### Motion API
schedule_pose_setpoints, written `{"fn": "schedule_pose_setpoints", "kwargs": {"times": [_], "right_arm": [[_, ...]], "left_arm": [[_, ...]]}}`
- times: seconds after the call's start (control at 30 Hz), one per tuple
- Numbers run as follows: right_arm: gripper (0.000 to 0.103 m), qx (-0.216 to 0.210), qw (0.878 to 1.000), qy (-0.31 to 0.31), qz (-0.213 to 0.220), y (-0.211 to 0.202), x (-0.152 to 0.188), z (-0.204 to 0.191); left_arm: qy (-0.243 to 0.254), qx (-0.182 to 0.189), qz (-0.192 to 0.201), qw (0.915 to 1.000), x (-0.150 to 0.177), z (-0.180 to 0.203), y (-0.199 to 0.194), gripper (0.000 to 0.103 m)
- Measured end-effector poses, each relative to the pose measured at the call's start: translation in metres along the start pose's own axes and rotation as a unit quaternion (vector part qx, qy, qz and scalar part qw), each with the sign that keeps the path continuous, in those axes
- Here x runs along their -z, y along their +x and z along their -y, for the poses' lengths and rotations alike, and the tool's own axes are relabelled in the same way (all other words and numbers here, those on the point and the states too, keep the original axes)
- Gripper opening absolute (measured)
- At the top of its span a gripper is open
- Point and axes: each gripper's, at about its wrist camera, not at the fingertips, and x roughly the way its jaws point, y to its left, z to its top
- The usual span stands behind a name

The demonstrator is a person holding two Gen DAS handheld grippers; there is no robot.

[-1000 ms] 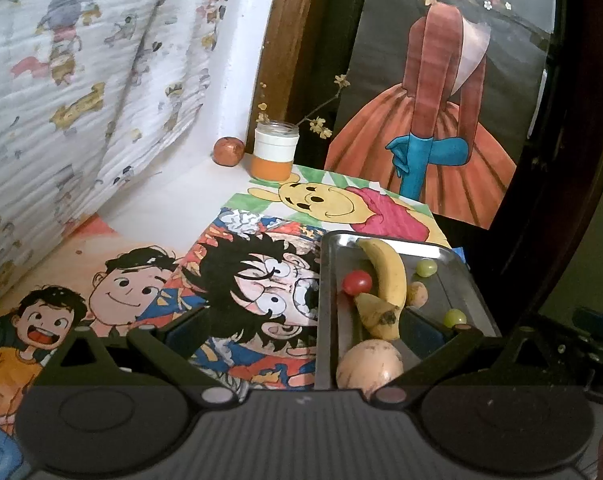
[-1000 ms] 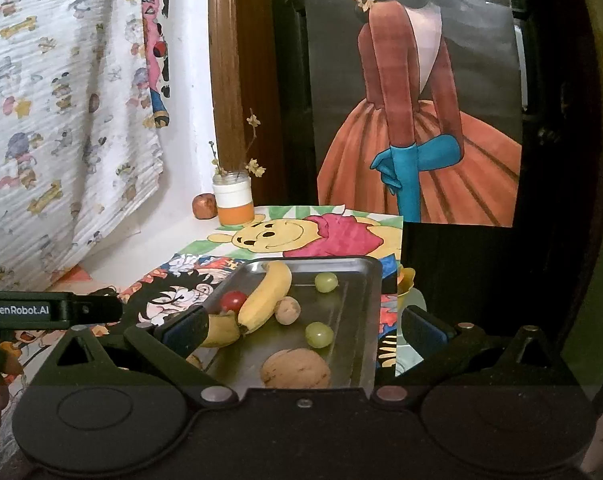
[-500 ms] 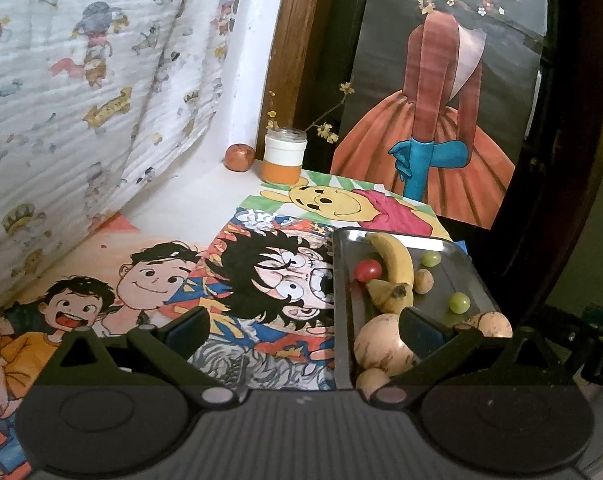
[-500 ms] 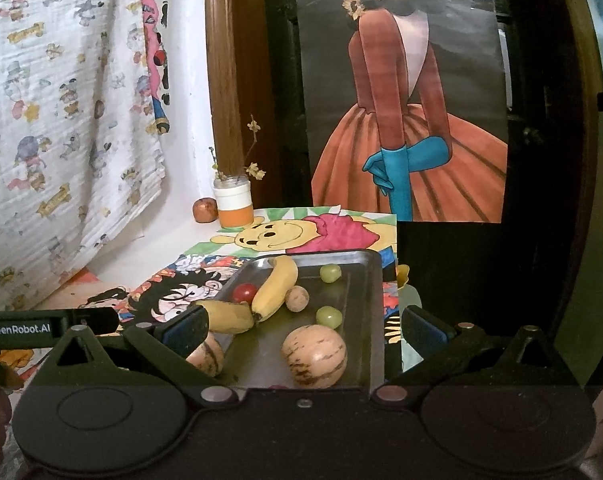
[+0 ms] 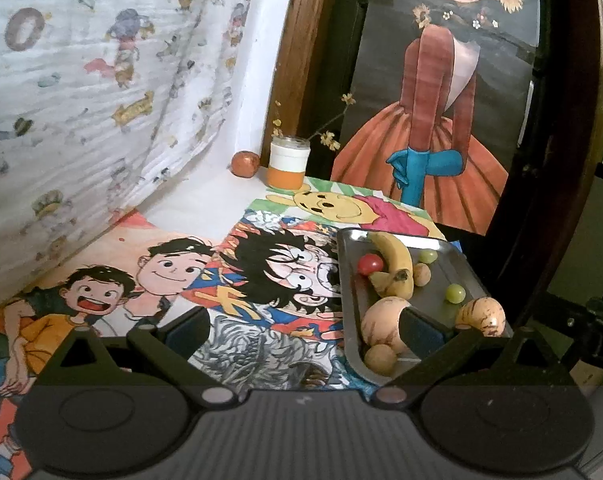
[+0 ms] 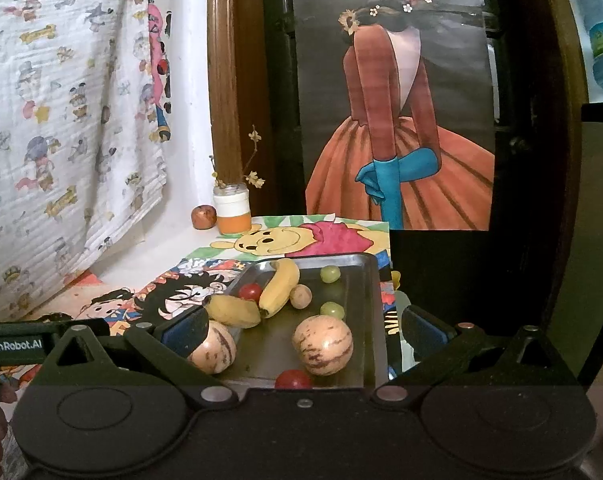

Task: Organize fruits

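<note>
Both grippers hang above the tabletop with jaws spread wide, nothing between them. The left gripper sits over the cartoon drawings, its right finger at the tray's near left corner. The right gripper faces the metal tray head-on. In that tray: two bananas toward 11 o'clock with a cherry tomato touching them, two green grapes toward 1 o'clock, a small brown fruit beside the banana, two striped melons near the front, another tomato at 6 o'clock. Far back, a jar and a reddish apple stand side by side.
</note>
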Motion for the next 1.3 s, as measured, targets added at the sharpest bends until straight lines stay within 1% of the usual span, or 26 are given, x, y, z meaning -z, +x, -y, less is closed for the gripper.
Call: {"fn": "schedule_pose_setpoints", "kwargs": {"times": [0.4,0.7,0.9,1.07,1.17,1.3], "right_arm": [[0.102,-0.013,1.000,-0.018,0.017,-0.032,0.011,-0.020],[0.103,-0.021,0.999,-0.020,0.034,-0.045,0.018,-0.030],[0.103,-0.011,0.998,-0.021,0.062,-0.048,0.037,-0.035],[0.103,-0.013,0.998,-0.009,0.060,-0.048,0.051,-0.035],[0.103,-0.014,0.998,-0.008,0.059,-0.048,0.058,-0.036],[0.103,-0.013,0.998,-0.013,0.064,-0.047,0.063,-0.038]], "left_arm": [[-0.009,-0.007,0.029,0.9995,0.012,-0.018,-0.037,0.103],[-0.011,-0.015,0.042,0.9989,0.020,-0.024,-0.050,0.103],[-0.013,-0.024,0.055,0.9981,0.034,-0.030,-0.054,0.103],[-0.010,-0.030,0.056,0.9979,0.045,-0.036,-0.055,0.103],[0.005,-0.041,0.051,0.9979,0.050,-0.037,-0.053,0.103],[0.034,-0.050,0.055,0.9967,0.057,-0.035,-0.053,0.103]]}}
